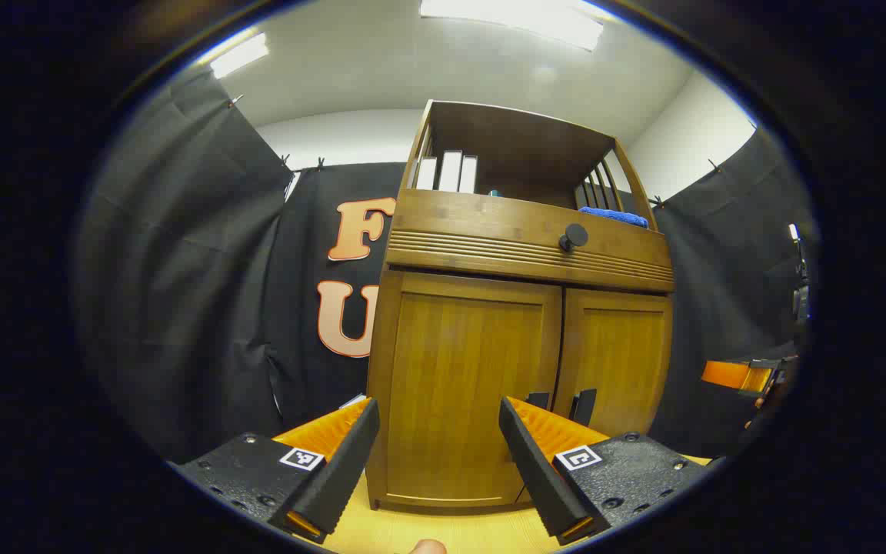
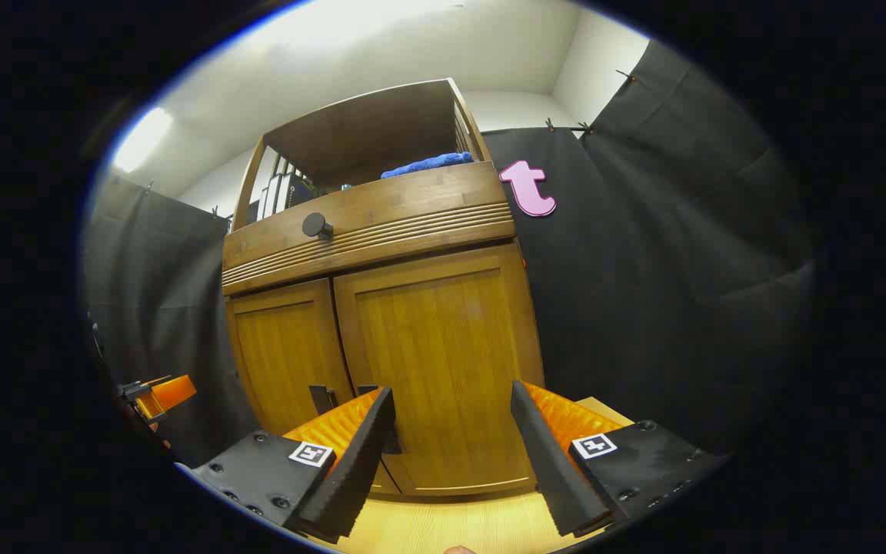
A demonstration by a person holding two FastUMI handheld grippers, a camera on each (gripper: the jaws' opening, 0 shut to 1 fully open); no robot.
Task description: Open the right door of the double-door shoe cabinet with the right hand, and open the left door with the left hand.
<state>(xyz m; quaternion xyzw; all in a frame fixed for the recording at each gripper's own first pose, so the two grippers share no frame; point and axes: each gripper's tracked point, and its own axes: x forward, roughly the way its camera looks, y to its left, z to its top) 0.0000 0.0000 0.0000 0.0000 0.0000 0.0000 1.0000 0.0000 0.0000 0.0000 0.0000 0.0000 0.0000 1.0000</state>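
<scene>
Shoe cabinet (image 1: 520,362) stands on worktop (image 1: 443,531), both doors closed; left gripper (image 1: 439,462) & right gripper (image 2: 451,454) face it close up, fingers apart, holding nothing.

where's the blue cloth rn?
The blue cloth lies on the cabinet's open upper shelf, at its right end by the slatted side, above the drawer knob; the right gripper view shows it too.

The shoe cabinet (image 1: 520,338) is honey-brown wood with vertical grain and a ribbed band; its knob (image 1: 574,237) is black. A blue cloth (image 2: 428,164) and 3 white binders (image 1: 449,172) sit on its shelf.
</scene>
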